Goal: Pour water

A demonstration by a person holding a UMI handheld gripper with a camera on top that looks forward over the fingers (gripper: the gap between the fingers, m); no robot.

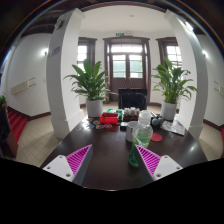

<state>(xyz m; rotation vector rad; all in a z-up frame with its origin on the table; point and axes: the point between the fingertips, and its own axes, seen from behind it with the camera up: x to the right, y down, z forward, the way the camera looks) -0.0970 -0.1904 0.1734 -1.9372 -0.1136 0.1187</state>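
My gripper (112, 163) is open over a dark brown table (100, 150), with nothing between its two magenta pads (76, 159). A clear plastic bottle with a green base (136, 148) stands just inside the right finger, slightly ahead of it and apart from the pads. Beyond it I see a clear cup or jar (146, 124) and a red item (108, 119) further back on the table.
Several small items crowd the table's far right side, including white objects (170, 127) and a red coaster-like patch (156, 137). Two potted plants (92, 82) flank a door at the back. A white pillar (64, 70) stands to the left.
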